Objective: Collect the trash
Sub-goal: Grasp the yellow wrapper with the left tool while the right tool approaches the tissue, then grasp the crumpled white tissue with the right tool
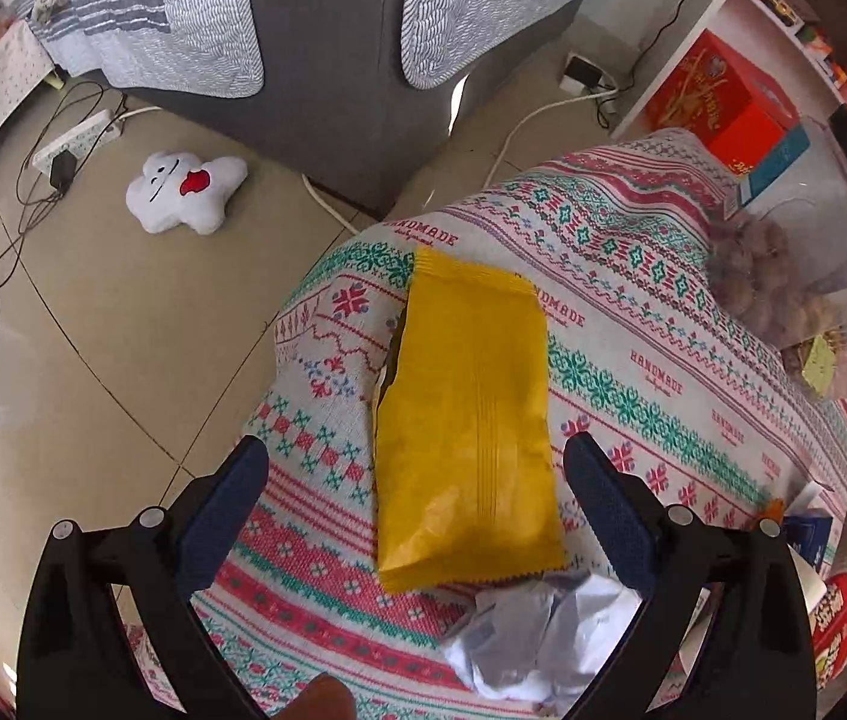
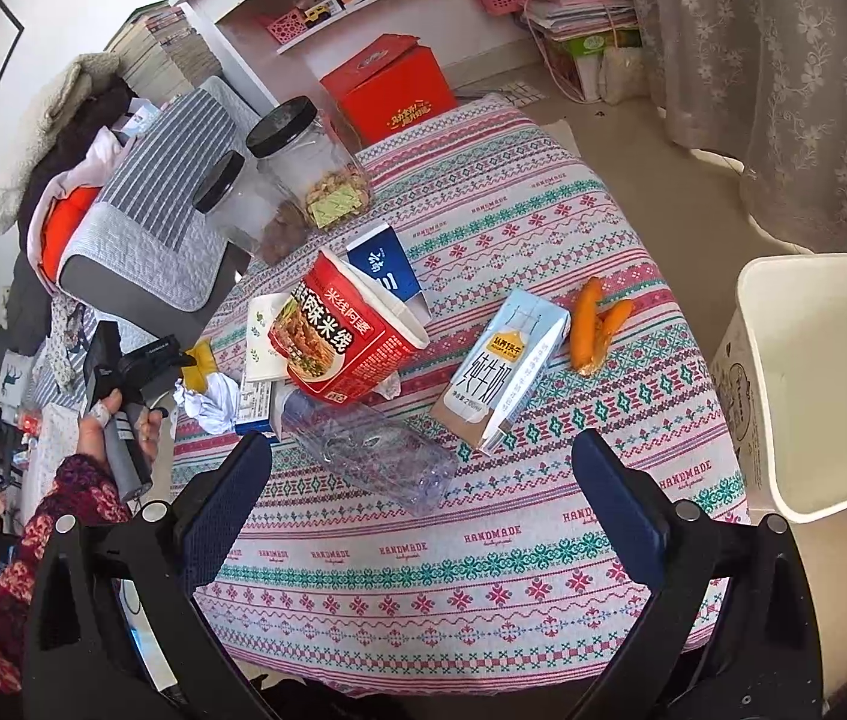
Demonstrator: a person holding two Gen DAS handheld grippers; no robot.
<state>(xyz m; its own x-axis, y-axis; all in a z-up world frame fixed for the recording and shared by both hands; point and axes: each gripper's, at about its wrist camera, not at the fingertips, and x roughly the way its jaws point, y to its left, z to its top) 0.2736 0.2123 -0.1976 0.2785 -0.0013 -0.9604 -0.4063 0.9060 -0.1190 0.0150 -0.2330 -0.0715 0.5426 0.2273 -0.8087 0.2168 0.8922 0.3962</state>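
**Both claws spread, nothing held**

Left wrist: left gripper [image 1: 417,480] gapes astride the yellow snack wrapper [image 1: 462,420], flat near the tabletop's [image 1: 633,276] edge, likely first pick.

Right wrist: right gripper [image 2: 420,474] hangs agape over the crushed plastic bottle [image 2: 369,450]; white bin [image 2: 813,384] stands beside the table's edge, probably for drop-off.

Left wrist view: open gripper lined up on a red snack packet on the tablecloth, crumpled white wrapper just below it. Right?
Not quite. The snack packet is yellow, not red, as the left wrist view shows. The left gripper is open around it on the tablecloth, with the crumpled white wrapper just below.
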